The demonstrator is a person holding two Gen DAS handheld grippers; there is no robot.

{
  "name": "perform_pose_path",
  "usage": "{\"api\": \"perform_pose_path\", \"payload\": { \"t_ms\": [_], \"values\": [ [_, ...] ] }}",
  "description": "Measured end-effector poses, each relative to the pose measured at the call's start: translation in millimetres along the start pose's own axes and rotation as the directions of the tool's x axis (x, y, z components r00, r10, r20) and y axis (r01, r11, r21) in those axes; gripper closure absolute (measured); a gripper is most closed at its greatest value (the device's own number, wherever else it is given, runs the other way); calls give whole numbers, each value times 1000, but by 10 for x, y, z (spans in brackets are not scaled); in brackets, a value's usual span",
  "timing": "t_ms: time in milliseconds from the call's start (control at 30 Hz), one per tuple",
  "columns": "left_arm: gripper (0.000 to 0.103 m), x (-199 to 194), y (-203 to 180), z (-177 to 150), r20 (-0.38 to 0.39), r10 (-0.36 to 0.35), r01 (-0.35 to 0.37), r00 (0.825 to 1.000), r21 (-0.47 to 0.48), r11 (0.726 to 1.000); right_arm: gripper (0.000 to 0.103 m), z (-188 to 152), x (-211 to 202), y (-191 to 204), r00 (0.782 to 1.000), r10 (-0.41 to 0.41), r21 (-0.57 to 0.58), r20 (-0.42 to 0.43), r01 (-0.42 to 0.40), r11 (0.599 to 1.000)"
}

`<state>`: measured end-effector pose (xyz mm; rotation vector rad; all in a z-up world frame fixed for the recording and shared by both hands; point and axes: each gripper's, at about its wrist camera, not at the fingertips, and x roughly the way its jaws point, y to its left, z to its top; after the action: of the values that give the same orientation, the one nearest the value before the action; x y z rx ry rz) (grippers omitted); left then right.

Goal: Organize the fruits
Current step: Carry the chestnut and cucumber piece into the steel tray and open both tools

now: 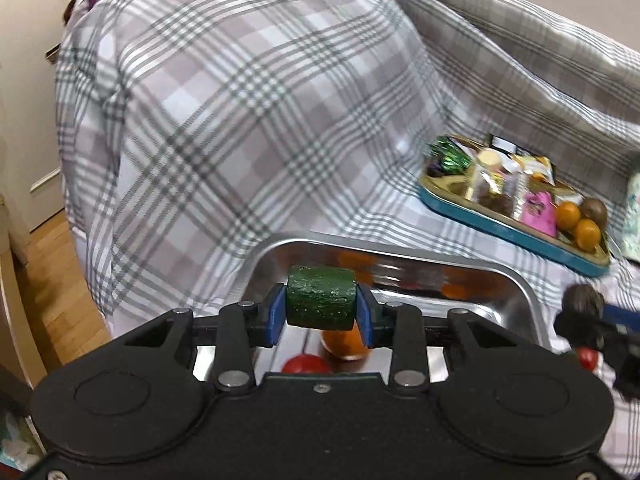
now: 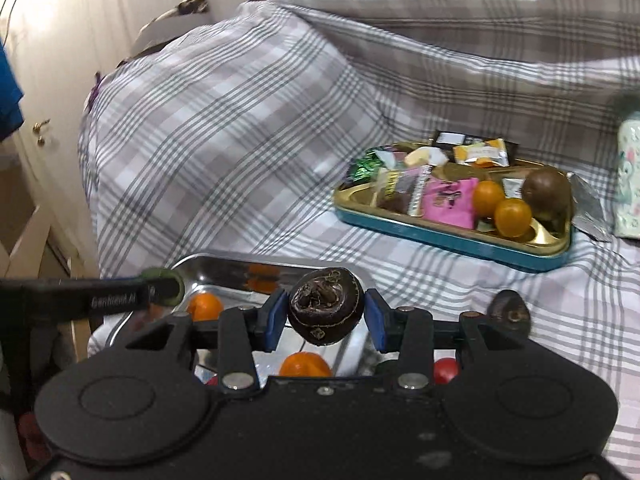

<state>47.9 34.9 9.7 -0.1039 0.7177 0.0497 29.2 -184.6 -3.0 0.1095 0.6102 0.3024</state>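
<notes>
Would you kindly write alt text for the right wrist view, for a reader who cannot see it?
The right gripper holds a dark brown round fruit between its blue pads above a steel tray containing orange fruits. Beyond it, on a plaid cloth, a gold and teal tray carries wrapped snacks, two small oranges and a brown fruit.

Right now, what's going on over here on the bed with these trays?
A person is sorting fruit with two handheld grippers. The left gripper grips a green cucumber piece above the steel tray; the right gripper holds a dark brown round fruit. Oranges and a tomato lie in that tray. The teal tray beyond holds snacks and more fruit.
</notes>
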Motion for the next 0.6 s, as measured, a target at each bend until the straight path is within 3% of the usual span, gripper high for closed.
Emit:
{"api": "perform_pose_path", "payload": {
  "t_ms": [167, 367, 600],
  "values": [
    [58, 89, 38, 44, 5, 2, -2, 1000, -46, 999, 59, -17, 84, 96, 1000, -1, -21, -4, 1, 1000],
    [59, 86, -20, 56, 39, 50, -48, 998, -30, 998, 58, -18, 204, 146, 1000, 7, 1, 8, -7, 1000],
    [59, 53, -75, 27, 42, 33, -33, 999, 10, 999, 58, -34, 194, 184, 1000, 13, -23, 9, -13, 1000]
  ]
}}
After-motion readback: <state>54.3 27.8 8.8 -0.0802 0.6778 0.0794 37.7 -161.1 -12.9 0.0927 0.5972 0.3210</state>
